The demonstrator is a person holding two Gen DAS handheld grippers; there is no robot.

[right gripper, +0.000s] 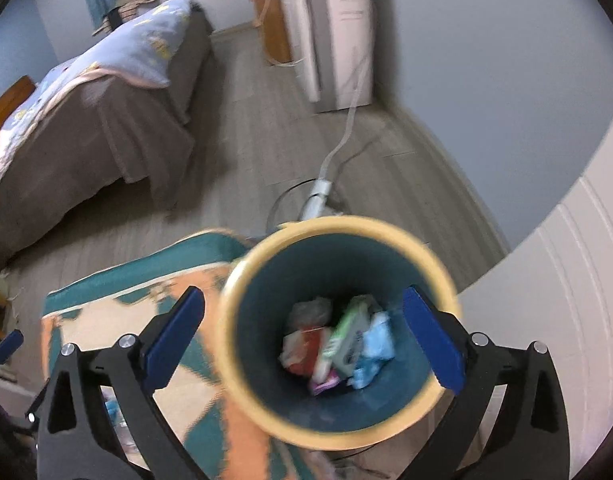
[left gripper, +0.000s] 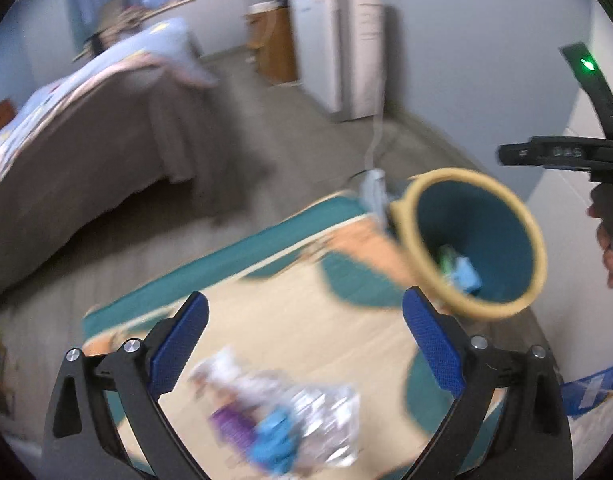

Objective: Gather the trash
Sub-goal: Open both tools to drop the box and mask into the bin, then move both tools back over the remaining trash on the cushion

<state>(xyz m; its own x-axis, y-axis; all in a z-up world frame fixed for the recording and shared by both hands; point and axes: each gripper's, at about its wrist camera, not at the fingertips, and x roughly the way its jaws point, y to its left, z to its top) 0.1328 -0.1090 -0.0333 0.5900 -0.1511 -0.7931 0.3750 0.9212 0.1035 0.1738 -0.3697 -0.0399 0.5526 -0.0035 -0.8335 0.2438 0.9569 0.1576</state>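
A teal bin with a yellow rim [right gripper: 242,354] stands on the rug; several wrappers [right gripper: 338,344] lie at its bottom. My right gripper [right gripper: 304,342] hovers over its mouth, jaws wide open with nothing between them. In the left wrist view the bin [left gripper: 534,256] is at the right, and my left gripper [left gripper: 304,344] hangs open above a crumpled silver, purple and blue wrapper [left gripper: 282,420] on the rug, apart from it. The right gripper's body shows at that view's right edge, with a hand on it.
A teal, orange and cream rug [left gripper: 306,320] covers the floor here. A bed with a brown skirt [right gripper: 86,140] lies to the left. A white appliance [right gripper: 330,32] with a hose [right gripper: 338,148] stands by the far wall, beside a wooden cabinet [right gripper: 270,28].
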